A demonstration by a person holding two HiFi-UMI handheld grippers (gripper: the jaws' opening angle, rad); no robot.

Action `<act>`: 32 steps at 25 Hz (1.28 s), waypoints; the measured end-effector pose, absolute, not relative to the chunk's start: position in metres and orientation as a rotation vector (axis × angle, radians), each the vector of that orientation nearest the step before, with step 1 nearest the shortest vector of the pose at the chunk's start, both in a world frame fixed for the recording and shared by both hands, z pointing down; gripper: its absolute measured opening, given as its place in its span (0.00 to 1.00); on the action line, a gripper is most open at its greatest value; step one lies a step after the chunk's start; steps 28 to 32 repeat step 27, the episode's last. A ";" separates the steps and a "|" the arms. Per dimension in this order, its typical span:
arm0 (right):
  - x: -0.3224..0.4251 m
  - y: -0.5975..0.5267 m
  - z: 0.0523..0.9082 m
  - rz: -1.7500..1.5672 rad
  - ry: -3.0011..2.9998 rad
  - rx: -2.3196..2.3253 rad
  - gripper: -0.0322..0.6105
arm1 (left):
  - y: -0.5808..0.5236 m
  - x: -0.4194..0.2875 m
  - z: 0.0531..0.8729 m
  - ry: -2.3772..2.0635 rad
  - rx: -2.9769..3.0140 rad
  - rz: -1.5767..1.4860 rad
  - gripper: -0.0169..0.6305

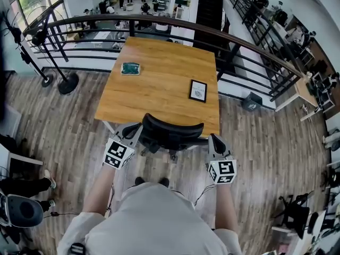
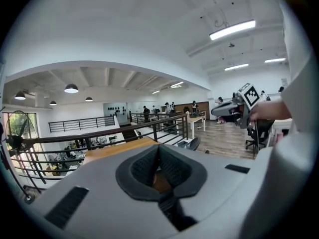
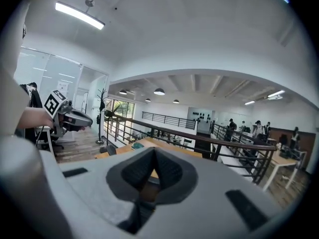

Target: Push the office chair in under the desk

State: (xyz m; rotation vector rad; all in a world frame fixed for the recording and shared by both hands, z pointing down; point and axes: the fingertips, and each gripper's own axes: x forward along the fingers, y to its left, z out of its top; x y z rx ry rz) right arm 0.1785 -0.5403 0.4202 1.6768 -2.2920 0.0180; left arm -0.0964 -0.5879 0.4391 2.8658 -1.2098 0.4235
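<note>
The black office chair (image 1: 171, 129) stands at the near edge of the wooden desk (image 1: 159, 78), its back toward me and its seat partly under the top. My left gripper (image 1: 132, 132) sits at the chair's left side and my right gripper (image 1: 215, 141) at its right side, both close to the backrest; whether they touch it I cannot tell. In the left gripper view the left gripper (image 2: 158, 151) has its pads together with nothing between them. The right gripper (image 3: 152, 156) looks the same in its own view. Beyond both sets of jaws lies the desk top (image 2: 114, 148).
A green object (image 1: 130, 68) and a black framed picture (image 1: 198, 90) lie on the desk. A dark railing (image 1: 159, 23) runs behind it over a drop. Light stands (image 1: 68, 81) are at the left, another chair (image 1: 24, 210) at the lower left, a grey box (image 1: 252, 102) at the right.
</note>
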 end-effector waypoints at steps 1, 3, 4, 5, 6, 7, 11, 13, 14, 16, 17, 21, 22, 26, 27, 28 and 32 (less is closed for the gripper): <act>0.179 -0.540 0.418 0.019 -2.298 1.681 0.05 | -0.588 -0.096 0.439 -1.207 2.864 0.418 0.02; 0.179 -0.540 0.415 0.014 -2.303 1.682 0.05 | -0.587 -0.094 0.438 -1.201 2.861 0.412 0.02; 0.179 -0.540 0.415 0.011 -2.304 1.679 0.05 | -0.587 -0.093 0.439 -1.200 2.861 0.411 0.02; 0.178 -0.539 0.416 0.010 -2.305 1.676 0.05 | -0.588 -0.092 0.440 -1.199 2.861 0.411 0.02; 0.178 -0.539 0.416 0.012 -2.307 1.673 0.05 | -0.589 -0.091 0.441 -1.198 2.860 0.410 0.02; 0.178 -0.539 0.417 0.015 -2.310 1.672 0.05 | -0.589 -0.091 0.442 -1.196 2.860 0.409 0.02; 0.177 -0.539 0.418 0.026 -2.311 1.673 0.05 | -0.588 -0.088 0.441 -1.185 2.860 0.405 0.02; 0.177 -0.538 0.418 0.029 -2.310 1.669 0.05 | -0.588 -0.088 0.440 -1.182 2.860 0.408 0.02; 0.177 -0.538 0.418 0.030 -2.309 1.666 0.05 | -0.588 -0.088 0.440 -1.182 2.858 0.409 0.02; 0.176 -0.538 0.418 0.031 -2.306 1.660 0.05 | -0.588 -0.089 0.440 -1.182 2.853 0.409 0.02; 0.177 -0.538 0.418 0.031 -2.305 1.659 0.05 | -0.589 -0.089 0.441 -1.182 2.851 0.410 0.02; 0.179 -0.541 0.420 0.031 -2.301 1.659 0.05 | -0.592 -0.088 0.444 -1.175 2.848 0.414 0.02; 0.179 -0.542 0.420 0.031 -2.301 1.658 0.05 | -0.593 -0.087 0.445 -1.172 2.849 0.416 0.02; 0.177 -0.546 0.419 0.029 -2.300 1.654 0.05 | -0.596 -0.087 0.444 -1.168 2.849 0.419 0.02; 0.177 -0.547 0.419 0.028 -2.301 1.653 0.05 | -0.597 -0.087 0.444 -1.167 2.849 0.420 0.02; 0.177 -0.547 0.419 0.028 -2.301 1.653 0.05 | -0.597 -0.087 0.444 -1.167 2.849 0.420 0.02; 0.177 -0.547 0.419 0.028 -2.301 1.653 0.05 | -0.597 -0.087 0.444 -1.167 2.849 0.420 0.02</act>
